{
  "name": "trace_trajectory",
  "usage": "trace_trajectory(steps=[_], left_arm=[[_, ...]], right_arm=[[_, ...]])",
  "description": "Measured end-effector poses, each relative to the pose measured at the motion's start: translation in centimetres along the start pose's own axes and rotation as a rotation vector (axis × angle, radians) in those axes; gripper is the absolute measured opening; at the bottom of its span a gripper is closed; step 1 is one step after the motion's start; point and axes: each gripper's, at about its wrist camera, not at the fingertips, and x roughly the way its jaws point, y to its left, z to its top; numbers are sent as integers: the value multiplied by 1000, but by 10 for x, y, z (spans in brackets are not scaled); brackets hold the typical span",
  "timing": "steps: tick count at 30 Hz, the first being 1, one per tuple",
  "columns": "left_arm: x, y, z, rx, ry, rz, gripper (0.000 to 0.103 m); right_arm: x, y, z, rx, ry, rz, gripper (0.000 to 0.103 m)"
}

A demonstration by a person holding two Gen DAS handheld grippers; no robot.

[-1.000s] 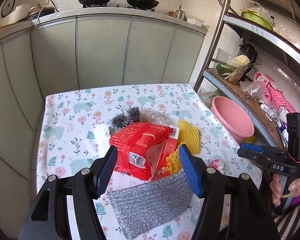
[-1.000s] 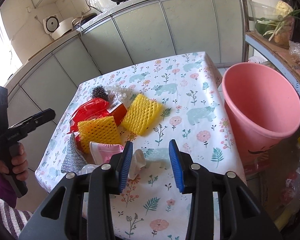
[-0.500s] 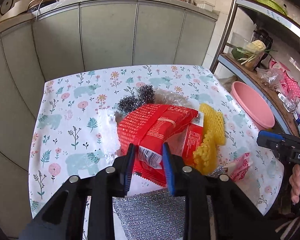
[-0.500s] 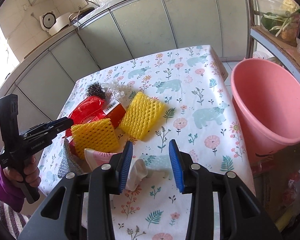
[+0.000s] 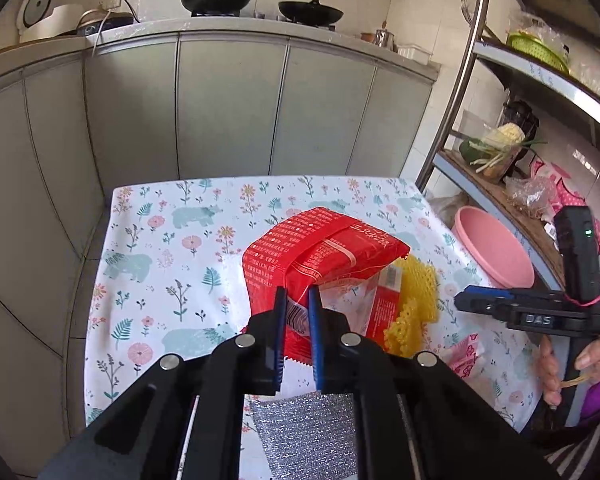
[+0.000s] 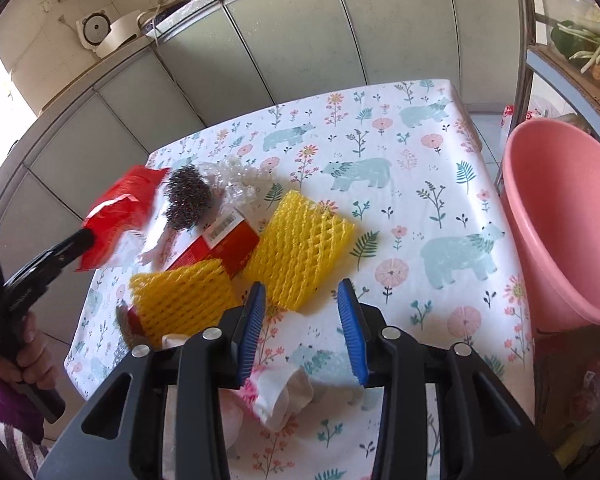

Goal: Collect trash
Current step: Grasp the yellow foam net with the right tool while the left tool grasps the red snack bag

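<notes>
My left gripper (image 5: pixel 297 320) is shut on the edge of a red snack bag (image 5: pixel 320 256) and holds it lifted above the table; the bag also shows blurred in the right wrist view (image 6: pixel 120 216). My right gripper (image 6: pixel 302 332) is open and empty over the front of the table, above a crumpled white and pink wrapper (image 6: pixel 278 396). Two yellow foam nets (image 6: pixel 300 240) (image 6: pixel 184 300), a red carton (image 6: pixel 224 244), a steel wool ball (image 6: pixel 190 198) and clear plastic wrap (image 6: pixel 240 184) lie on the floral tablecloth (image 6: pixel 420 184).
A pink bucket (image 6: pixel 564 216) stands off the table's right edge, below a metal shelf rack (image 5: pixel 500 184). A silver scouring cloth (image 5: pixel 308 432) lies at the table's near edge. Grey kitchen cabinets (image 5: pixel 228 108) run behind the table.
My left gripper closed on the red snack bag and lifted it off the pile. My right gripper stayed open and moved slightly forward over the table.
</notes>
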Motion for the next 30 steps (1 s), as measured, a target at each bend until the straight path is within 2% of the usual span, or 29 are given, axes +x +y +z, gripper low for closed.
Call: trace_trajectory(steps=[4, 8, 14, 15, 16, 17, 22, 30], left_arm=[[-6, 7, 2, -24, -17, -4, 10], [-4, 14, 0, -43, -15, -9, 10], [0, 17, 0, -49, -12, -16, 10], [0, 17, 0, -49, -13, -14, 10], [1, 17, 0, -51, -13, -13, 10], [1, 18, 1, -53, -13, -13, 10], [-3, 16, 2, -51, -24, -9, 10], [-12, 6, 10, -36, -55, -12, 9]], right_arm=[[18, -11, 10, 61, 41, 19, 38], [36, -10, 11, 65, 85, 16, 38], [43, 0, 13, 34, 74, 10, 38], [44, 3, 14, 20, 71, 6, 35], [44, 6, 13, 0, 63, -2, 20], [43, 8, 13, -13, 58, -10, 12], [27, 10, 15, -27, -2, -12, 8], [-14, 0, 13, -9, -95, -9, 8]])
